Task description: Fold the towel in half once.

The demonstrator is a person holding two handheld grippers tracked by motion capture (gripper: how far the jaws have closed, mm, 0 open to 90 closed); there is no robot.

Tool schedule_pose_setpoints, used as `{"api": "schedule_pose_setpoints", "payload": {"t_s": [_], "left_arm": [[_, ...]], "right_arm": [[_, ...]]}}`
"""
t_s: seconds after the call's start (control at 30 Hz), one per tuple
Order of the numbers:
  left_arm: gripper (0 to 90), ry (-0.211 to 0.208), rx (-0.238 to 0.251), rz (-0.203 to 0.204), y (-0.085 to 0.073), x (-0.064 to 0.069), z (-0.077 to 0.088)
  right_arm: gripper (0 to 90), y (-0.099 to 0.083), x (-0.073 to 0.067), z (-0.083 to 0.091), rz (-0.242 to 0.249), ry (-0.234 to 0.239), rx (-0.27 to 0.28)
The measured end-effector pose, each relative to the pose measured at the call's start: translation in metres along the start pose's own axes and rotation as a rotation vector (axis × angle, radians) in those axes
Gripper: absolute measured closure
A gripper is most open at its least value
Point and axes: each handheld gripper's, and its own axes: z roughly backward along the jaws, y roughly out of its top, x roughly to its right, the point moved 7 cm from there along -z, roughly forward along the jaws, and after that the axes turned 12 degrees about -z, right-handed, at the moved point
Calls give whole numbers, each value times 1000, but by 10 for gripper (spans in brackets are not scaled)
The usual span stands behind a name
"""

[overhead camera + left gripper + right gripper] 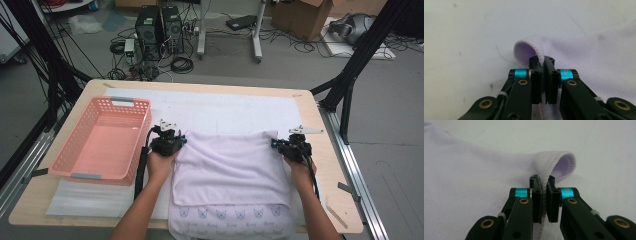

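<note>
The soft, pale lilac terry towel (227, 167) lies folded between the two grippers, light and floppy (it will sag if lifted). The left gripper (543, 65) and right gripper (544, 185) are each clamped on a far corner hem, the sensible hold

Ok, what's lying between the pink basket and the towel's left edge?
In the high view, the left tongs and their hand, shut on the towel corner; otherwise bare white mat beside the pink basket.
</note>
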Motion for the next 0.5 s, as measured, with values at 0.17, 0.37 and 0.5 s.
{"api": "schedule_pose_setpoints", "payload": {"t_s": [0.17, 0.37, 0.5], "left_arm": [[855, 27, 8, 41, 19, -22, -15], [853, 40, 28, 32, 41, -39, -34], [853, 38, 43, 31, 58, -48, -45]], "right_arm": [[855, 26, 6, -6, -28, -3, 62], [854, 53, 13, -23, 7, -32, 79], [853, 68, 22, -36, -10, -54, 82]]}}
